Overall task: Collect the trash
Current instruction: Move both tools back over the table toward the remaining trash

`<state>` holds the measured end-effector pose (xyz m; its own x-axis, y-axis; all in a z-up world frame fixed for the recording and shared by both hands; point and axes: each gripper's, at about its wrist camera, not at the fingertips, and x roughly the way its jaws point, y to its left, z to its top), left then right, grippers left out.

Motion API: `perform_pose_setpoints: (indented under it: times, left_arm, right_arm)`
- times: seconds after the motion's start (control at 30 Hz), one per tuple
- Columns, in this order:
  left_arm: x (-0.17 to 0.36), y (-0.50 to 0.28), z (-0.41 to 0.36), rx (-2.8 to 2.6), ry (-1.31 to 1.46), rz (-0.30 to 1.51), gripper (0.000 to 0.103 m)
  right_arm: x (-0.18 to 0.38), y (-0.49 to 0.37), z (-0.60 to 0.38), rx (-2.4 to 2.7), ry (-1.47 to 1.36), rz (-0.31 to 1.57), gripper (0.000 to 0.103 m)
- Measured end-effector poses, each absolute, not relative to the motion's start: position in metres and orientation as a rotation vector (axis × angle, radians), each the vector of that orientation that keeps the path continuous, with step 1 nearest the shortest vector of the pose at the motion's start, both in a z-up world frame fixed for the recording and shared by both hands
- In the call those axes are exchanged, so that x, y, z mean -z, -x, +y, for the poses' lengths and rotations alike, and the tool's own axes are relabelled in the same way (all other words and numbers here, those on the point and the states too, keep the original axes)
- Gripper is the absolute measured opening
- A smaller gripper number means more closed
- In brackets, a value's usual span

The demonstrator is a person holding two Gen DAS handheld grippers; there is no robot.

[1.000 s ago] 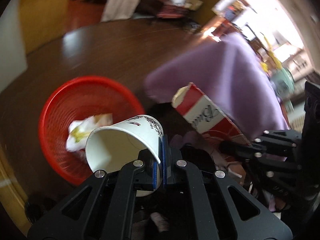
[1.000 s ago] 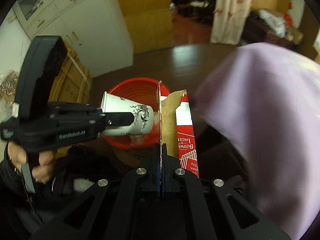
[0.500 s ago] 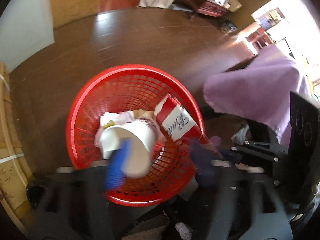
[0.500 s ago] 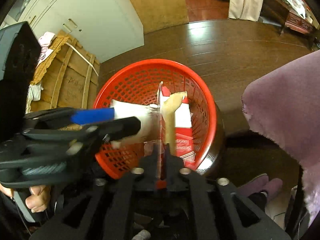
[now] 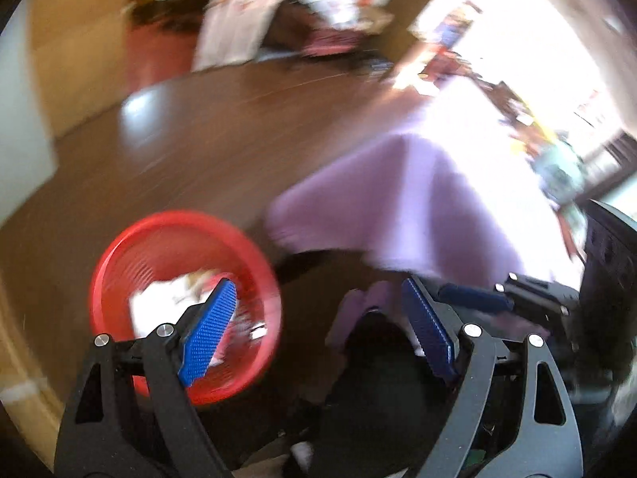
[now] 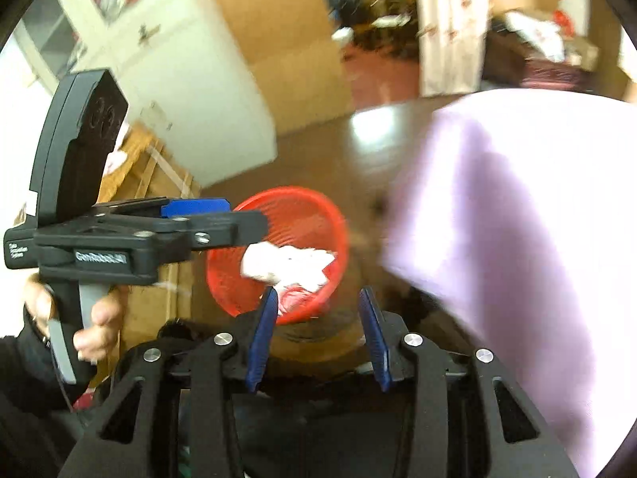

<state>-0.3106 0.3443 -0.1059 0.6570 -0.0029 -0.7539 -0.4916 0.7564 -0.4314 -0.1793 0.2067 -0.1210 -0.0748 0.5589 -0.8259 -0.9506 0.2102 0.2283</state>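
A red mesh basket (image 5: pixel 179 217) (image 6: pixel 294 193) stands on the dark wood floor. Blurred white trash (image 5: pixel 155 306) (image 6: pixel 286 263) lies inside it, with a red-and-white piece (image 6: pixel 296 298) at its near side. My left gripper (image 5: pixel 318 290) hangs above and to the right of the basket, open wide with nothing between its blue pads (image 5: pixel 207 334). It also shows from the side in the right wrist view, as the left gripper (image 6: pixel 239 219). My right gripper (image 6: pixel 318 296) is over the basket's near rim, its jaws opening and empty.
A table under a purple cloth (image 5: pixel 398 207) (image 6: pixel 517 239) stands close on the right of the basket. A taped cardboard box (image 6: pixel 155 183) and a white cabinet (image 6: pixel 179 59) are on the left. A person's hand (image 6: pixel 95 330) grips the left tool's handle.
The left gripper let go of the paper cup and the right let go of the red-and-white carton; both now lie in the basket. Both grippers have opened and lifted away.
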Motion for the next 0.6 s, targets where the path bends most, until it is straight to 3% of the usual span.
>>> perform_pose_setpoints:
  times: [0.2, 0.6]
  left_arm:
    - [0.038, 0.233, 0.261, -0.04, 0.44, 0.734, 0.082]
    - [-0.039, 0.036, 0.109, 0.335, 0.208, 0.677, 0.082]
  right_arm:
    - [0.072, 0.114, 0.086, -1.079, 0.371, 0.897, 0.048]
    - [0.0, 0.012, -0.145, -0.561, 0.183, 0.801, 0.05]
